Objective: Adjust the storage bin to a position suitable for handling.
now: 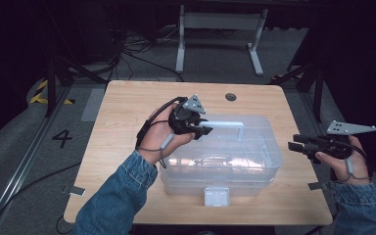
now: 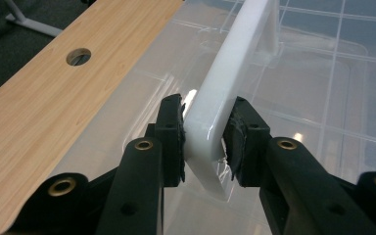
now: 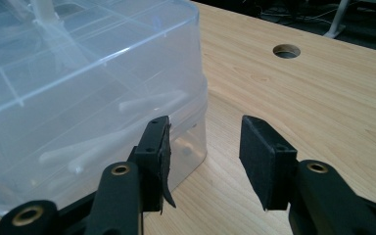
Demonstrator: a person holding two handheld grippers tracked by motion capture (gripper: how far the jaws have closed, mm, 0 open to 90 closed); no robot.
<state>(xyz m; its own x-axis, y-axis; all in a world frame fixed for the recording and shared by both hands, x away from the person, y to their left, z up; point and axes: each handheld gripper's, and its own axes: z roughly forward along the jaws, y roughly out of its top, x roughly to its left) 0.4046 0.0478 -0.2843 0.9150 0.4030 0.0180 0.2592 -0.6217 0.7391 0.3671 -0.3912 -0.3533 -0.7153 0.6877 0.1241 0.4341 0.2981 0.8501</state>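
Observation:
A clear plastic storage box (image 1: 225, 161) with a lid stands in the middle of the wooden table (image 1: 127, 107). A white carry handle (image 1: 227, 125) stands up on the lid. My left gripper (image 1: 201, 129) is at the handle's left end. In the left gripper view it (image 2: 205, 142) is shut on the handle (image 2: 225, 73), a pad on each side of the bar near its bend. My right gripper (image 1: 293, 142) hovers open just off the box's right end. In the right gripper view it (image 3: 205, 152) is empty, beside the box's corner (image 3: 78, 88).
A white latch (image 1: 216, 196) sits on the box's front wall. Pale long items (image 3: 127, 105) lie inside the box. A cable hole (image 1: 230, 97) is in the table behind the box. A white desk frame (image 1: 220, 29) stands on the floor beyond.

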